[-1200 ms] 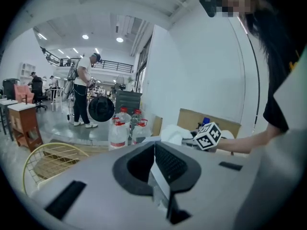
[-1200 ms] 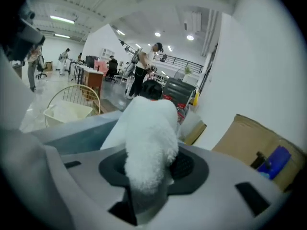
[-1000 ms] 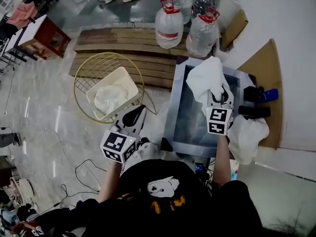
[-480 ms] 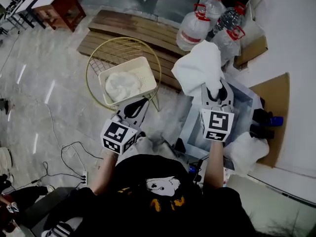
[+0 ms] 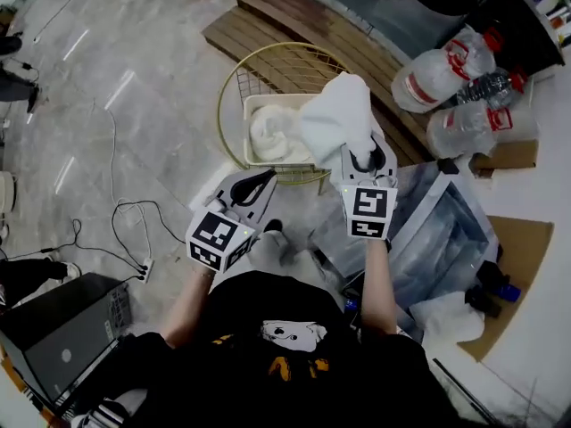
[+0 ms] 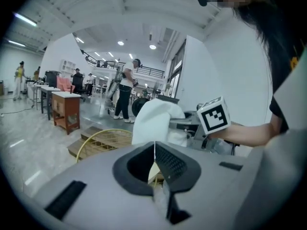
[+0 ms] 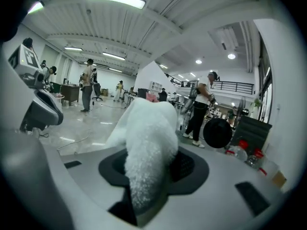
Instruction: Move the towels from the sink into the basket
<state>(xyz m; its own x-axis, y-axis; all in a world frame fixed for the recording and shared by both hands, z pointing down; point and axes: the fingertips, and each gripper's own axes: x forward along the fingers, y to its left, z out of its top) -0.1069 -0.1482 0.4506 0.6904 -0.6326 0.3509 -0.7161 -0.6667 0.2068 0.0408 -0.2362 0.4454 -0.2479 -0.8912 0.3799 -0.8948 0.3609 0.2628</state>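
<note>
The step in hand looks like the carry to the drop-off. The right gripper (image 5: 368,159) has its jaws clamped on a white terry towel (image 5: 337,114), one fold pinched between them and the bulk bunched up ahead. In the head view that towel overlaps the right edge of the cream perforated plastic basket (image 5: 248,119), which sits inside a round gold wire frame (image 5: 268,74) on the floor; another white crumpled towel (image 5: 268,136) already lies in it. The left gripper (image 5: 252,184) has its jaws together on nothing and is held near the basket's near side, seemingly idle. The stainless steel sink (image 5: 451,226) is off to the right, well apart from the held towel; whether more towels lie in it I cannot tell.

The next move likely calls for bringing the towel fully over the basket's opening and lowering it; the jaws should then open so the cloth falls clear of the rim and does not drape over it.
</note>
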